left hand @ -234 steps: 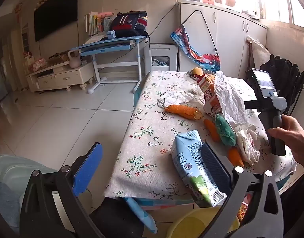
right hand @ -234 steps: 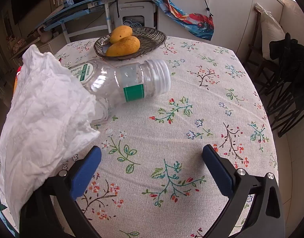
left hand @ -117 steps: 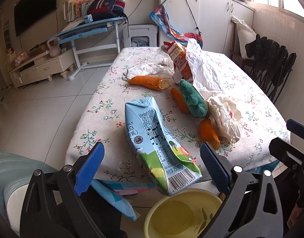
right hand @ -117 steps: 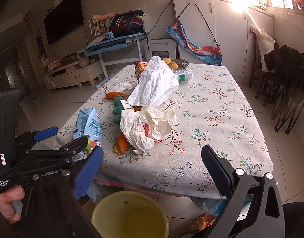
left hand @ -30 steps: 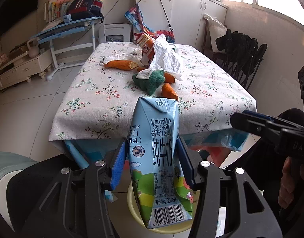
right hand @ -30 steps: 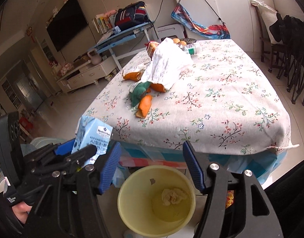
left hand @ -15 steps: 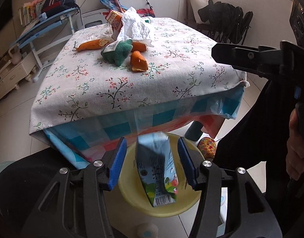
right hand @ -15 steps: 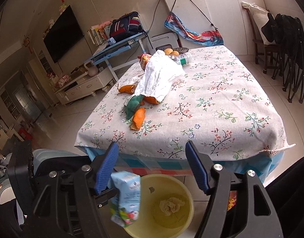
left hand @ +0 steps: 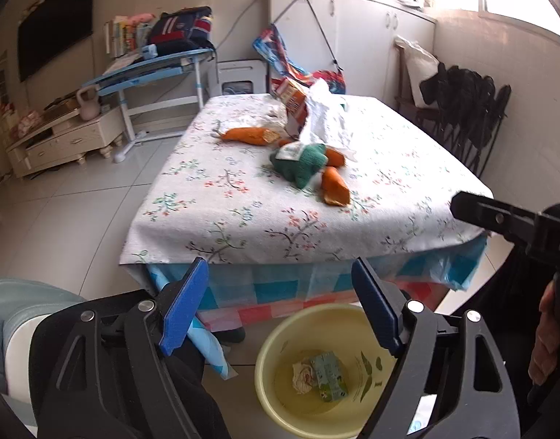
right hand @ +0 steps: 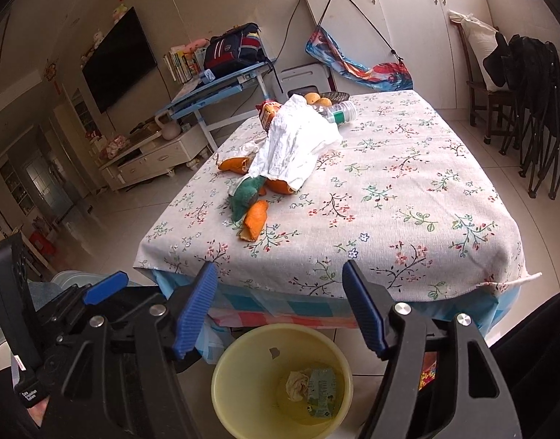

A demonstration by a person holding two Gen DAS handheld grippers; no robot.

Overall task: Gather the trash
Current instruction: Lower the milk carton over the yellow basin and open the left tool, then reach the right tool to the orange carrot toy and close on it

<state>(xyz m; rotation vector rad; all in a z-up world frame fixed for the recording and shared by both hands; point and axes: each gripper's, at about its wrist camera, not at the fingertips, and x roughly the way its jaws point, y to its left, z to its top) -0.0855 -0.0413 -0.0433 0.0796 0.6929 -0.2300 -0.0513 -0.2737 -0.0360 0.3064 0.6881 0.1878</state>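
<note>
My left gripper hangs over the yellow bin. Its jaws are opening and nothing is between them. The blue milk carton lies at the bottom of the bin beside a crumpled paper ball. My right gripper is open and empty above the same bin, where the carton shows again. On the table remain a large white paper, a green lump, orange peel pieces, a red carton and a plastic bottle.
The floral-cloth table stands just past the bin. Folded black chairs line the right wall. A blue desk and a low cabinet stand to the left. A fruit basket sits at the table's far end.
The milk carton left my left gripper and fell into the yellow bin. The left jaws spread wider. My right gripper stayed where it was.
</note>
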